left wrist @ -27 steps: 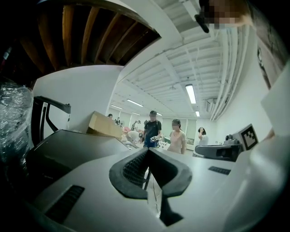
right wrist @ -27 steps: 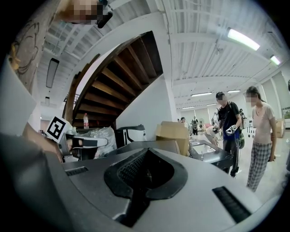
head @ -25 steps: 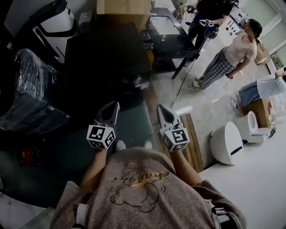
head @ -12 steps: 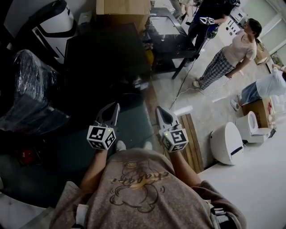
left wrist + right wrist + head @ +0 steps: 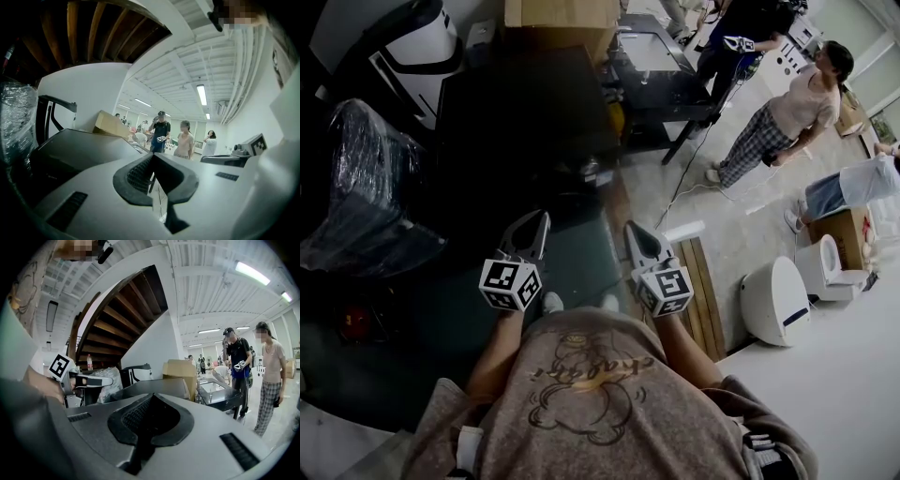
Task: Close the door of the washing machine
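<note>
Risk: left tool point(image 5: 540, 221), right tool point(image 5: 635, 232) both clenched, empty; door unseen in gloom, so blind push could strike dark cabinet point(image 5: 525, 103).

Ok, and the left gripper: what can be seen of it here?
The left gripper is grey, plastic-looking, with two tapered jaws shut tip to tip, nothing between its black ribbed pads. A cube of black-and-white square markers sits at its rear, above the person's left forearm. It points forward, about level, toward a dark machine, beside the right gripper without touching it.
</note>
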`<state>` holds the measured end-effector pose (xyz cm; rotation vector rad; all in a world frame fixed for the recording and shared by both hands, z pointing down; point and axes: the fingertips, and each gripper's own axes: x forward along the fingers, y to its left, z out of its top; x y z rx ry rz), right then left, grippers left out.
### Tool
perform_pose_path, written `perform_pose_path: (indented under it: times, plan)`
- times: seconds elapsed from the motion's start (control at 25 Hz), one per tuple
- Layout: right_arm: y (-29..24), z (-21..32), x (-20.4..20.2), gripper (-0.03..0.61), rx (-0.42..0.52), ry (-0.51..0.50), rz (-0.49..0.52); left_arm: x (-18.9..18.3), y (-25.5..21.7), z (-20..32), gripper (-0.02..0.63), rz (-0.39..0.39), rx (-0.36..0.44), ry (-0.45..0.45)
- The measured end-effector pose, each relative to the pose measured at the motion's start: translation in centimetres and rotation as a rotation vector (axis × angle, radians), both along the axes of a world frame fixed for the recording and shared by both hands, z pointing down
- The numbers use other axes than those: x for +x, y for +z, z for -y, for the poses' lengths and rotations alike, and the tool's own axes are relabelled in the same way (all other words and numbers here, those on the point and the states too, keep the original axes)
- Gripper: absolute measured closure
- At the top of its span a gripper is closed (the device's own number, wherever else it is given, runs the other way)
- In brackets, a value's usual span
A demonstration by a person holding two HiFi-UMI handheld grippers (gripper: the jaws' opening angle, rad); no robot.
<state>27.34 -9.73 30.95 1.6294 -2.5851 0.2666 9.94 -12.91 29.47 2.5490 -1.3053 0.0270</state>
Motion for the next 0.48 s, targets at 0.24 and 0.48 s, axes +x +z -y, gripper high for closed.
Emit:
perform_pose_path:
  times: [0.24,0.48]
  plan:
    - [0.13,-0.04,-0.34,0.578,-0.011,-0.013,0.004,-0.21,0.39,0.04,0.612,0.014,-0.013,-0.008]
    - [0.35,-0.03,-0.59,0.578,-0.013,-0.019,0.002,-0.29,0.60,-0.08,0.612,0.019,-0.020,-0.006]
